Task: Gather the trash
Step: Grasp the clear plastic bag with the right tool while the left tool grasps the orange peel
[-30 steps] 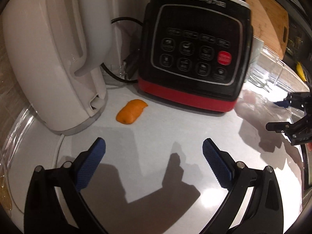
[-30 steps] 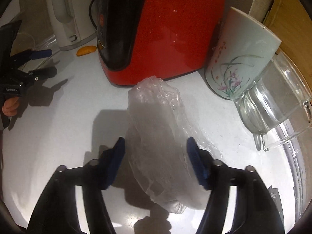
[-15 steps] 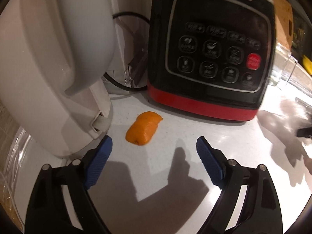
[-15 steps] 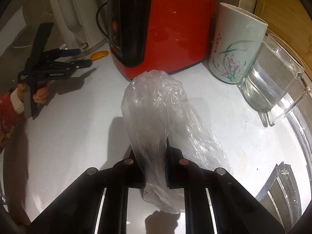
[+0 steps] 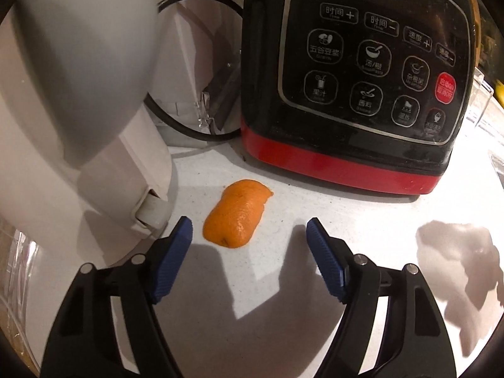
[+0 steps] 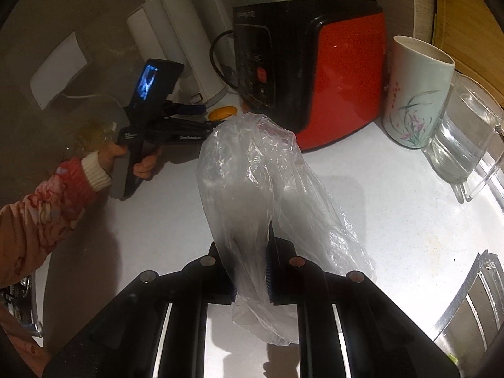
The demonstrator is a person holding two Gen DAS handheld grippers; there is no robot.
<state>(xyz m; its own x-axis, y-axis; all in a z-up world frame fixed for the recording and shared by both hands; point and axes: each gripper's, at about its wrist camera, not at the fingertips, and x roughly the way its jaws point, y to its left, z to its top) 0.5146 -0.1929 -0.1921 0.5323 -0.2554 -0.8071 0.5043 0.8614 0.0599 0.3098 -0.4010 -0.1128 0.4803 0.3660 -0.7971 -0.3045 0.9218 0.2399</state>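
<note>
While the right gripper (image 6: 251,278) pinches the clear plastic bag (image 6: 252,186), apparently lifted off the counter (image 6: 378,208), the orange peel (image 5: 236,214) lies uncollected there between the left gripper's (image 5: 249,239) closing jaws.

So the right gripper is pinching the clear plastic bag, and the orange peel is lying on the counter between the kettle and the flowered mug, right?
Not quite. The right gripper does pinch the bag, but the peel lies on the counter between the kettle and the blender base, as the left wrist view shows.
</note>
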